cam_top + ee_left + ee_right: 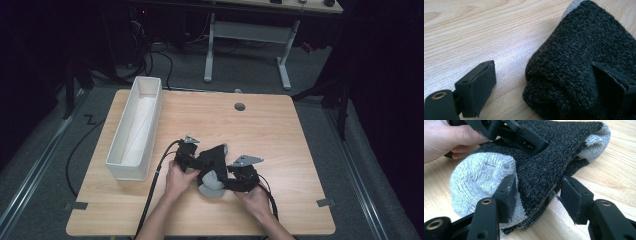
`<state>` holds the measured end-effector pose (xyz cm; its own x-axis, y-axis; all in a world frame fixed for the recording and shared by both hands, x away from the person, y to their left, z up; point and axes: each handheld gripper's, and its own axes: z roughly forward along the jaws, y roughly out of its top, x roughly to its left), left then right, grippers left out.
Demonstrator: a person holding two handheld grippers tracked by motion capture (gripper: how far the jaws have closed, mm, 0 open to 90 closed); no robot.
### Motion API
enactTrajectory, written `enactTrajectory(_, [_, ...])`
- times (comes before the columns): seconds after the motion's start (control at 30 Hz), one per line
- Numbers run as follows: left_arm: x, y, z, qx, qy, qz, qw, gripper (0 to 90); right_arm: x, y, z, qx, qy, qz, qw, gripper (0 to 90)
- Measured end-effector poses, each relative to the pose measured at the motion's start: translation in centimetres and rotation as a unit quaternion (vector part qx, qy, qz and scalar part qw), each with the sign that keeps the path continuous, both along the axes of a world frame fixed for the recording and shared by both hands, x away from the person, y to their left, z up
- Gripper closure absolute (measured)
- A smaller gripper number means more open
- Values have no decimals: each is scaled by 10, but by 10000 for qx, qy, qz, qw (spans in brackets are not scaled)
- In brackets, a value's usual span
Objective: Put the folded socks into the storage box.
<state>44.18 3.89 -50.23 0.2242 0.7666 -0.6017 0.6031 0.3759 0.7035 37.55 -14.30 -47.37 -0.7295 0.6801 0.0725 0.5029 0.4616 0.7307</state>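
Note:
A dark grey knit sock bundle (212, 167) with light grey toe and heel patches lies on the wooden table (272, 132), near its front middle. My left gripper (196, 163) meets it from the left, open. In the left gripper view its jaws straddle the dark knit (574, 62), which lies against the right-hand jaw. My right gripper (228, 182) comes in from the right, open. In the right gripper view its two jaws sit either side of the sock's folded edge (544, 165), one pad (509, 195) touching the light grey part. A jaw of the left gripper (529, 142) rests on top of the sock.
A long white bin (153, 125) stands along the table's left side, nothing visible inside. A round cable hole (240, 106) sits near the far edge. Grey tape marks (326, 202) lie at the front corners. A black cable (152, 187) trails off the front edge.

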Motion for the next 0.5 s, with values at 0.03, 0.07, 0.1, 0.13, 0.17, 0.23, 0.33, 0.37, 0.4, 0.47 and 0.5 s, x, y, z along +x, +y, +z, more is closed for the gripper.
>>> enactTrajectory(0.03, [0, 0, 0, -5, -9, -3, 10000, 106, 1, 0, 0, 24, 10, 9, 10000, 461])
enactTrajectory(0.07, [0, 0, 0, -6, -12, -7, 10000, 110, 1, -1, 0, 35, 41, 3, 10000, 459])
enactTrajectory(0.1, [0, -1, 0, -14, -7, -18, 10000, 115, 2, -1, -1, 57, 47, 13, 10000, 456])
enactTrajectory(0.13, [-1, -1, 0, -23, -13, -35, 10000, 127, 3, -2, -1, 72, 87, 14, 9999, 455])
enactTrajectory(0.17, [-1, -1, 0, -23, -13, -35, 10000, 133, 4, -2, -1, 100, 116, 19, 9999, 455])
enactTrajectory(0.23, [-1, -1, 1, -64, 2, -58, 10000, 153, 4, -2, -1, 109, 122, 30, 9999, 455])
enactTrajectory(0.33, [-2, 0, 1, -121, 27, -82, 9999, 203, 4, -1, 1, 9, 101, 55, 9999, 455])
enactTrajectory(0.37, [-2, 0, 2, -186, 77, -122, 9997, 231, 4, 0, 1, -45, 73, 73, 9999, 455])
enactTrajectory(0.4, [-2, 0, 2, -186, 77, -122, 9997, 250, 4, 0, 1, -45, 73, 73, 9999, 455])
enactTrajectory(0.47, [-4, 1, 3, -281, 132, -210, 9993, 295, 4, 1, 2, -82, 66, 89, 9999, 455])
enactTrajectory(0.5, [-4, 1, 4, -288, 125, -235, 9992, 322, 4, 0, 2, -63, 73, 91, 9999, 455])
